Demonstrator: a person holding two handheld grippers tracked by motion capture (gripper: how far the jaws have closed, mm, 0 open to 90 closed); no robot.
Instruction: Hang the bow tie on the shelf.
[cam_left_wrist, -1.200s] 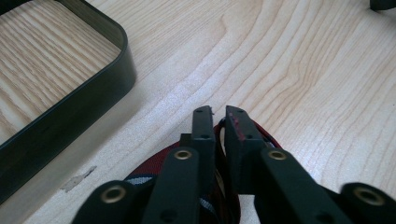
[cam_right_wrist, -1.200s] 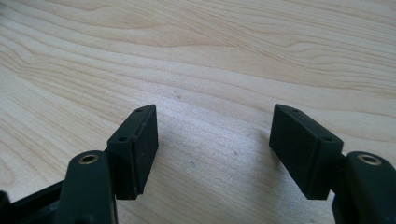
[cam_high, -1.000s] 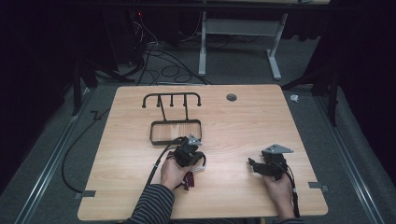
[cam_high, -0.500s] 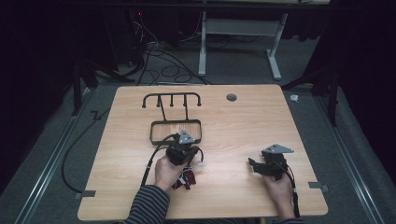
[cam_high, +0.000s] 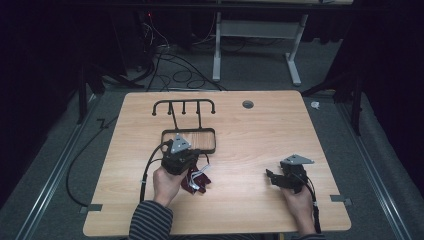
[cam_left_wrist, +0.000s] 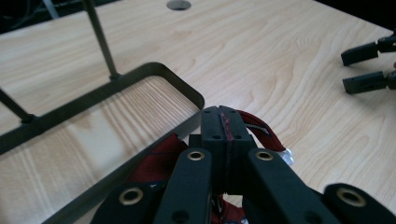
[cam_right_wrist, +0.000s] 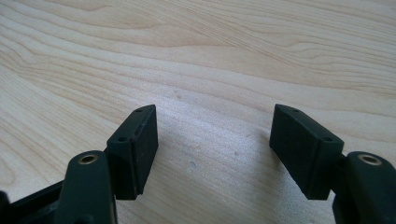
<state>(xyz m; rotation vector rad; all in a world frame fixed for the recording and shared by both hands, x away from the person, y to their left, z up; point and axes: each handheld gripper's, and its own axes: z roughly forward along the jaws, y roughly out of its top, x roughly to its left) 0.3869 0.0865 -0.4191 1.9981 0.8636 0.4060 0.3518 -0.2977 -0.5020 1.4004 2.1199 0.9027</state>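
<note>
One dark red fabric piece with a white tag (cam_high: 196, 178) lies on the pale wooden table (cam_high: 250, 150), mostly hidden under our left gripper (cam_left_wrist: 223, 122), whose jaws are pinched together on a fold of it, just beside the black metal wire rack (cam_high: 186, 135). Well apart, our right gripper (cam_right_wrist: 212, 149) stands spread wide over bare wood.

Black rack (cam_high: 189, 140) just beyond left gripper (cam_high: 186, 159)

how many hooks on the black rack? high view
4, in a row along the top bar of the black rack at the table's far left: two curled ends, two short pegs between them. None looks hidden; the left gripper sits at the rack's base.
</note>
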